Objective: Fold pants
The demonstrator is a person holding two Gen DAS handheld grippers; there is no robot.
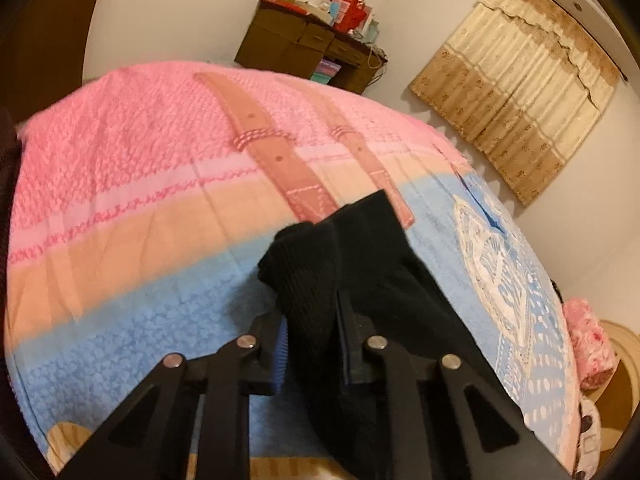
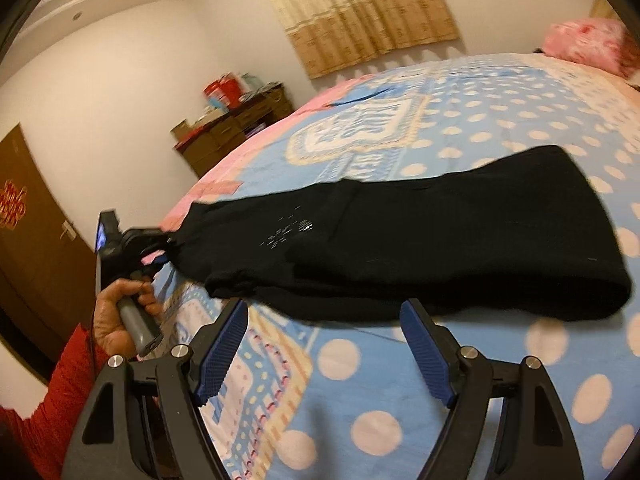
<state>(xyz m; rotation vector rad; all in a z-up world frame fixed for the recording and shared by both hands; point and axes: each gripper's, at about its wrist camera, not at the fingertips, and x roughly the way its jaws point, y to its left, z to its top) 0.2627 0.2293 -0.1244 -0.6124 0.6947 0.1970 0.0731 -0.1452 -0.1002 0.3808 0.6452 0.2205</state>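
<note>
Left wrist view shows the left gripper (image 1: pixel 310 322) with its fingers clamped on a bunched, ribbed end of the black knit pants (image 1: pixel 360 264), the fabric squeezed between the blue pads and trailing back under the camera. Beneath it lies the pink, peach and blue patterned bed cover (image 1: pixel 132 216), with a printed strap design running across the pink part.

From the right wrist view, the pants (image 2: pixel 420 240) lie stretched along the bed (image 2: pixel 420 392), already doubled lengthwise by the look of the stacked edges, the wide end toward the pillow side and the narrow end held up at the left gripper (image 2: pixel 160 246). The person's left hand (image 2: pixel 120 320), in a red sleeve, grips that tool's handle. The right gripper (image 2: pixel 324 344) has its fingers wide apart and holds nothing; its tips hover just beside the near edge of the cloth, apparently not touching it.

My judgement is that the main risk is the lifted end being carried over while the rest is unpinned: the soft knit would drag across the cover and the layers would slide out of line, giving a crooked fold. The right fingers, closing low at the edge, could also pinch the bed cover with the pants, or catch only the top layer. The bunched hold on the left may slip if pulled sharply.
</note>
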